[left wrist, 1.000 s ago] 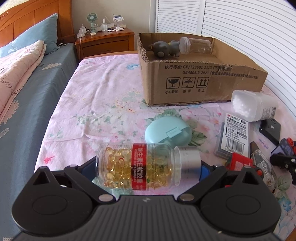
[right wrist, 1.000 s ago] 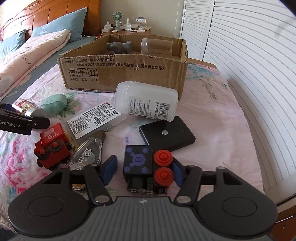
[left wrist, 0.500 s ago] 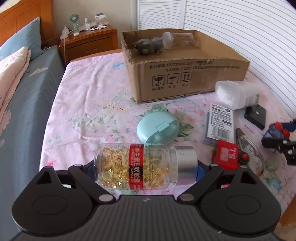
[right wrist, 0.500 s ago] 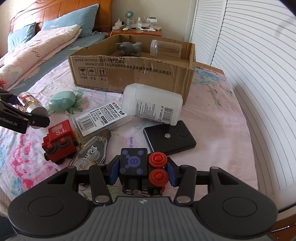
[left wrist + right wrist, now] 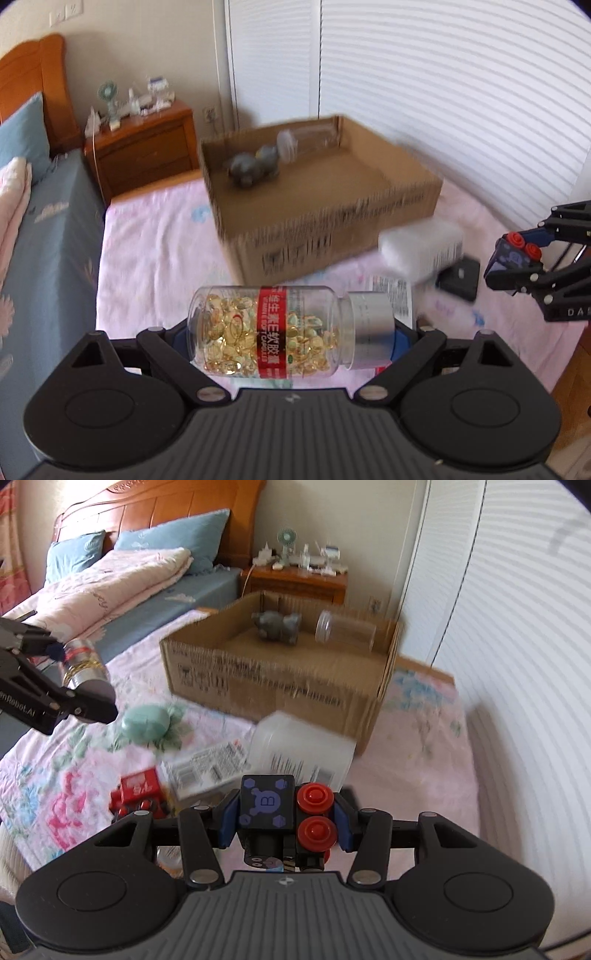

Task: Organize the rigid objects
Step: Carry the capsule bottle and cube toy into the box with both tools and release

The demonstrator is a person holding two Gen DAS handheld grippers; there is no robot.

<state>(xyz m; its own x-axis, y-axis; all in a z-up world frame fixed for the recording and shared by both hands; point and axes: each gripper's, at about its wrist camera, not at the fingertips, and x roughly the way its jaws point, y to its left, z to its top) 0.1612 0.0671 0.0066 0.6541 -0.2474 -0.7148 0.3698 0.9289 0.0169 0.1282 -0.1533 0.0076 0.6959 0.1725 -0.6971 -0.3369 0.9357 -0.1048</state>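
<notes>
My left gripper is shut endwise on a clear bottle of yellow capsules with a red label and silver cap, held lying sideways above the bed. My right gripper is shut on a small black toy train with red wheels, also lifted off the sheet. In the left wrist view the right gripper with the train hangs at the right edge. The open cardboard box stands beyond both, with a grey toy and a clear jar lying inside at its far end.
On the pink floral sheet lie a white plastic bottle, a labelled flat pack, a red toy train, a mint green case and a black flat device. A wooden nightstand stands behind; shuttered doors are to the right.
Both grippers have risen off the bed with their objects, and the box interior now shows from above. The right gripper closed onto the black train before lifting.
</notes>
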